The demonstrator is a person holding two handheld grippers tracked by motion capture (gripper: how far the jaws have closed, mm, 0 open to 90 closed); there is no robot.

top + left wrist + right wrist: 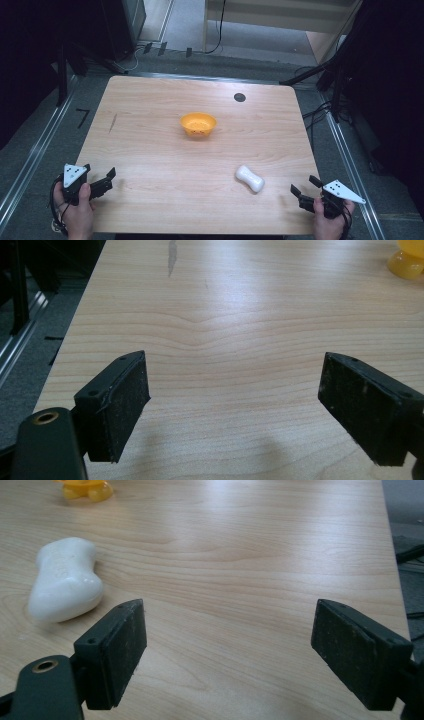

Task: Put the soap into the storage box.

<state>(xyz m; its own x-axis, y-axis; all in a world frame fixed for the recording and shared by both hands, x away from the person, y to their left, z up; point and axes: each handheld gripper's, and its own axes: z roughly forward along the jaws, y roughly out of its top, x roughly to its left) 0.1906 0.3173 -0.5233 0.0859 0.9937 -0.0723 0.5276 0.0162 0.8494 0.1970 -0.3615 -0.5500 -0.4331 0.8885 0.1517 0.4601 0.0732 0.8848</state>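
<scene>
Soap bar [250, 178], white and waisted like a dog bone, lies flat on the near right part of the wooden table [150, 150]. Its surface is smooth and glossy, with rounded ends. The right gripper view shows faint embossed marks on its top face [65, 580]; they cannot be read. No other writing or brand mark can be read anywhere.

Table top is pale wood-grain laminate with rounded corners; a dark streak [113, 122] marks its far left part and a round black cap [240, 97] sits near the far edge. An orange plastic bowl [198, 124], shallow with small holes in its wall, stands near the table's middle, well apart from the soap bar.

Right gripper [305, 187] is held in the person's right hand [327, 220] at the near right corner. Its jaws stand wide apart with nothing between them; their black pads [127, 650] look rough and dusty. The soap bar lies near it, just left of and beyond the jaws, not touching.

Left gripper [105, 180] is held in the left hand [75, 210] at the near left corner, jaws likewise wide and empty over bare table. Each gripper bears a grey three-cornered plate with dark dots [74, 174].
</scene>
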